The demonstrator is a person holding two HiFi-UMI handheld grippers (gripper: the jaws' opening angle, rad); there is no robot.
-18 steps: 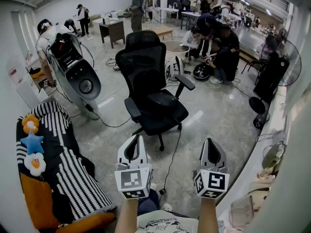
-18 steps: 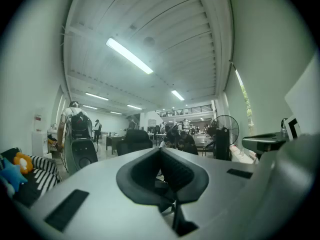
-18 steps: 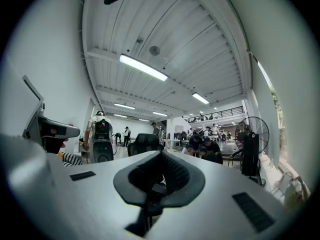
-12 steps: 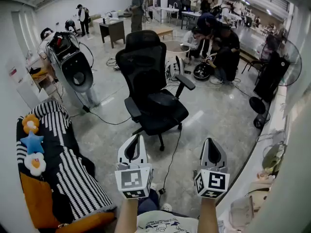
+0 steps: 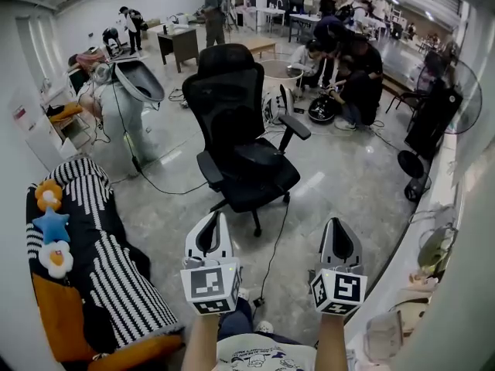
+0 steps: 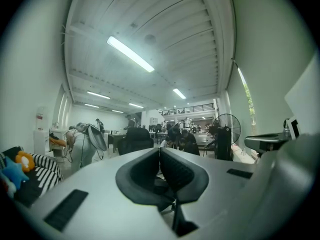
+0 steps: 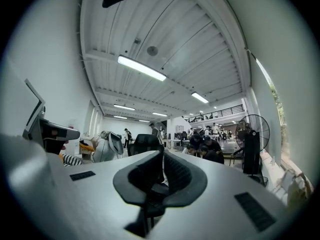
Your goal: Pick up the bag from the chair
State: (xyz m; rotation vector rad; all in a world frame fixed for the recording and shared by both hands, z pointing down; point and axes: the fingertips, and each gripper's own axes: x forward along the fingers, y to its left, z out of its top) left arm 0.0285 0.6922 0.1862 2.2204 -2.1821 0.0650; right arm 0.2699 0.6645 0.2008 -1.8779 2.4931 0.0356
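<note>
- My left gripper (image 5: 215,219) is low in front of me, above the grey floor (image 5: 348,184). Its two jaws are pressed together at the tips with nothing between them.
- My right gripper (image 5: 339,224) is level with it and well apart to the right. Its jaws also meet, empty.
- Both point toward the black office chair (image 5: 232,91), which stands on the floor well ahead of them, with its backrest on the far side and its seat toward me.
- The bag (image 5: 260,158) shows as a dark, glossy lump lying on the seat between the two armrests. It is black on black, so I cannot trace its outline exactly.
- A thin cable (image 5: 272,246) runs over the floor from under the chair toward me, ending between my grippers.
- At my left is a black-and-white striped couch (image 5: 108,269) with a blue plush star (image 5: 52,226) on it.
- Beyond the chair, several people (image 5: 348,68) crouch close together.
- A standing fan (image 5: 448,99) is at the right, and a dark desk (image 5: 179,46) is far back on the left.
</note>
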